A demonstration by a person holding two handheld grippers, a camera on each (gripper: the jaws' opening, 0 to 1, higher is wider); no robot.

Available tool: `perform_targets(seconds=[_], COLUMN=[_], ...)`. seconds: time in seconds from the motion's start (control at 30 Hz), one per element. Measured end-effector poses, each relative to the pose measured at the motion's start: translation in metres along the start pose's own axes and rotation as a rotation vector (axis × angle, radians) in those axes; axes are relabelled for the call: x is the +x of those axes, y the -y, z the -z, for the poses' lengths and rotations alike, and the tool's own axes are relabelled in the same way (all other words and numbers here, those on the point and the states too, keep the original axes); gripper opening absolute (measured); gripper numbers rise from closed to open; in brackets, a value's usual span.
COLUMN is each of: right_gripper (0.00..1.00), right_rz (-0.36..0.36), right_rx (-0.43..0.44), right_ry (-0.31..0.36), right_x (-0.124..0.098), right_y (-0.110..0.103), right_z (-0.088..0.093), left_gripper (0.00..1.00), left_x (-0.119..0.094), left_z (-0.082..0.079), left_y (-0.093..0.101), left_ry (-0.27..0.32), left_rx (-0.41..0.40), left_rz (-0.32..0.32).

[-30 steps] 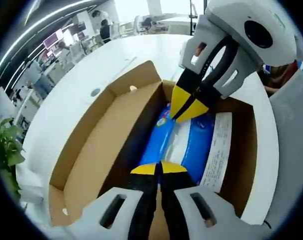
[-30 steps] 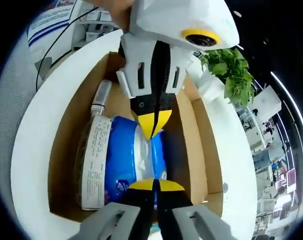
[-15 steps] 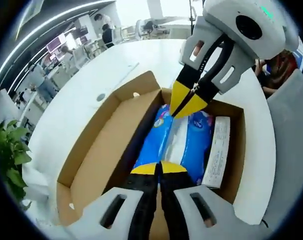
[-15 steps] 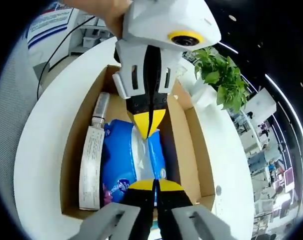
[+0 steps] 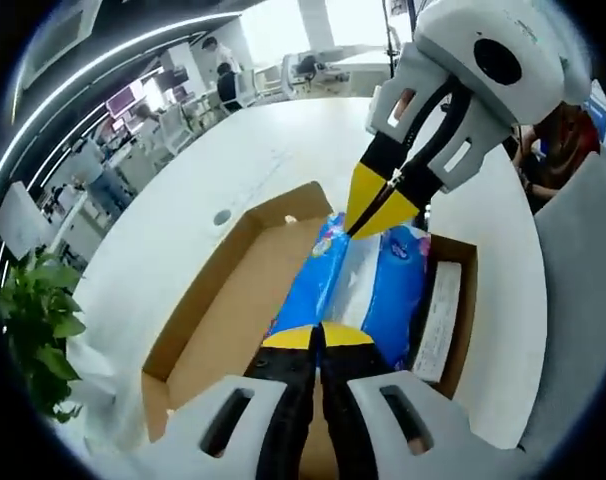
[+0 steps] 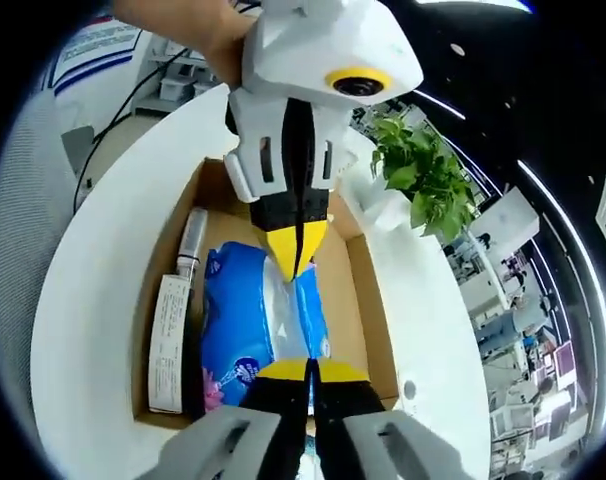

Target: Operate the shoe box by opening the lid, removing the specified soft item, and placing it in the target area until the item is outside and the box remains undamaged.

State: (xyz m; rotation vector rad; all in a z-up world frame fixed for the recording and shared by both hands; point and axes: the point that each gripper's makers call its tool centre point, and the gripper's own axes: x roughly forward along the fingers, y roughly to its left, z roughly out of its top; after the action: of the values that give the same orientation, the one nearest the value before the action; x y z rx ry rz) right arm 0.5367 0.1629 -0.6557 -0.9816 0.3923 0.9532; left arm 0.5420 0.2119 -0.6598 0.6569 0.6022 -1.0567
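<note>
Left gripper [image 5: 319, 336]: you had its yellow-tipped jaws pressed together on the near end of the blue tissue pack [image 5: 358, 285], reaching forward and down over the open shoe box [image 5: 218, 305].
Right gripper [image 6: 308, 368]: you held it facing the left one, jaws closed on the pack's opposite end — both tips pinching the white middle strip.
Writing: you could see a white printed slip [image 6: 167, 345] beside the pack, its text too small to read; a small logo sat on the pack's corner, unreadable.
Tissue pack: it was blue with a white centre band, soft and creased, held between your grippers over the box interior.
Box: brown cardboard, lid open, it stood on the white table [image 5: 223, 165]; a potted plant [image 6: 418, 180] stood near.
</note>
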Motion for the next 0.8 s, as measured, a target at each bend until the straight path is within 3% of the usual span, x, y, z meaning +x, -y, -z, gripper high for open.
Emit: perform_targets(seconds=[0.43, 0.8], right_gripper=[0.00, 0.00], right_rz=[0.080, 0.135], right_rx=[0.011, 0.020], right_ry=[0.043, 0.046], right_x=[-0.034, -0.068], right_y=[0.026, 0.041], right_z=[-0.014, -0.013], left_gripper=[0.00, 0.00], left_x=[-0.025, -0.033], left_z=[-0.038, -0.070], left_y=[-0.009, -0.003], left_ry=[0.060, 0.061], left_rx=[-0.002, 0.020], left_rz=[-0.021, -0.024])
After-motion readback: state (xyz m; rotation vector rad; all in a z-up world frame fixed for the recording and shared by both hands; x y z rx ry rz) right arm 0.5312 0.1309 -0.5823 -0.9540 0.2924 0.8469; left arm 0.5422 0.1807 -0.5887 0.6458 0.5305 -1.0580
